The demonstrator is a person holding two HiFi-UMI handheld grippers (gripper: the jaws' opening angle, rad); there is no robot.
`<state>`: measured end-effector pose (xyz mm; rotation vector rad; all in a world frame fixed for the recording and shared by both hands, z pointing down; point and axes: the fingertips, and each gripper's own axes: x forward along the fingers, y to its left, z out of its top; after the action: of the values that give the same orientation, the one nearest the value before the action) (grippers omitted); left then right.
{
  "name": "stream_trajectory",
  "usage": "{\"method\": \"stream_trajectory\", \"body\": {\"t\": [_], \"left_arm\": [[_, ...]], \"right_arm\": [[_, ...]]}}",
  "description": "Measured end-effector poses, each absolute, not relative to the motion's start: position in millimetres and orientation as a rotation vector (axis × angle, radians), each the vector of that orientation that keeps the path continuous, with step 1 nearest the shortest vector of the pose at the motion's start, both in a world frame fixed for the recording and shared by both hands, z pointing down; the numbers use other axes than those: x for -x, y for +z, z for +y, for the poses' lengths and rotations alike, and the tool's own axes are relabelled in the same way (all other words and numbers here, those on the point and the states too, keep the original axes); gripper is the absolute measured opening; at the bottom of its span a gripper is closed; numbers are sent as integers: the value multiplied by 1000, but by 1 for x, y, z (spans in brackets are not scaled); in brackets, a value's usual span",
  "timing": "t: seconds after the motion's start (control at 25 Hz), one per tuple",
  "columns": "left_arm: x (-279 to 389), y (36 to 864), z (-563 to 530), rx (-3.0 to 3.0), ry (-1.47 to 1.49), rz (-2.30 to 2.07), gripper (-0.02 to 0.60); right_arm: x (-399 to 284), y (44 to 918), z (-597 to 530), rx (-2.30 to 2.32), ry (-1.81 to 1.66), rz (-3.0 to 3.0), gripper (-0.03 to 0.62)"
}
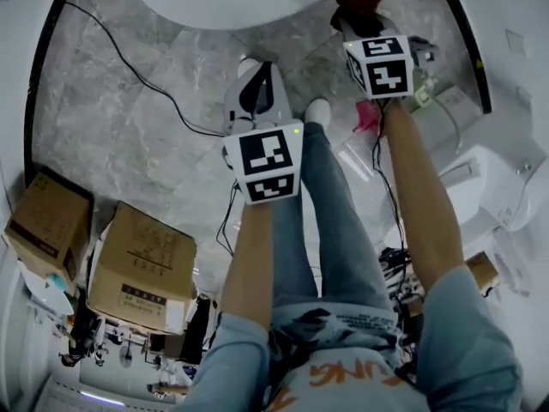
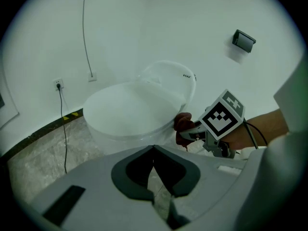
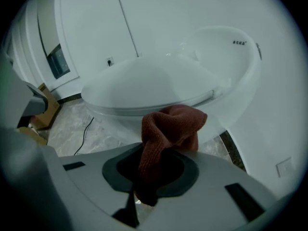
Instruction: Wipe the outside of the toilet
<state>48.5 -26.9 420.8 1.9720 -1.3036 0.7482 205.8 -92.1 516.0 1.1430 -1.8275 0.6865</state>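
Only its own view shows the left claw (image 2: 154, 148) closed, empty; right claw (image 3: 151, 150) pinches cloth (image 3: 171, 126).

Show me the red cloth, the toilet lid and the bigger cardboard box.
red cloth (image 3: 171, 126), right gripper view, on its bunched top fold.
toilet lid (image 2: 127, 110), left gripper view, middle of its closed top.
bigger cardboard box (image 1: 141, 260), head view, middle of its top face.

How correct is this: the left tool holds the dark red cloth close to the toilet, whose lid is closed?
Not quite: the right tool, not the left tool, holds the dark red cloth close to the toilet, whose lid is closed. The right gripper view shows this.
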Motion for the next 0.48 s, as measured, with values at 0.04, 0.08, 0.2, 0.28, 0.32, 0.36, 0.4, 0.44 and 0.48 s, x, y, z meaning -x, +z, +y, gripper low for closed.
{"method": "stream_trajectory", "body": {"t": [0.04,0.08,0.2,0.28,0.32,0.36,0.4,0.44,0.48], "left_arm": [[-45,420,-20,-1956,737,-1324,0],[-40,419,-14,-1940,727,-1345,0],[-28,418,1,-1893,692,-1399,0],[-22,416,11,-1859,652,-1427,0],[-19,416,15,-1842,635,-1443,0],[-15,417,18,-1825,622,-1458,0],[-12,418,20,-1810,613,-1471,0],[-8,419,23,-1797,606,-1478,0],[-5,419,25,-1788,600,-1481,0]], "right_arm": [[-200,515,-88,-1113,664,-1839,58],[-194,514,-85,-1082,643,-1851,58],[-171,512,-76,-985,586,-1886,58],[-156,512,-69,-925,562,-1907,58],[-150,512,-65,-896,549,-1912,58],[-143,513,-63,-868,533,-1918,58],[-136,514,-62,-843,518,-1923,58],[-130,513,-60,-823,506,-1929,58],[-123,512,-59,-809,498,-1934,58]]}}
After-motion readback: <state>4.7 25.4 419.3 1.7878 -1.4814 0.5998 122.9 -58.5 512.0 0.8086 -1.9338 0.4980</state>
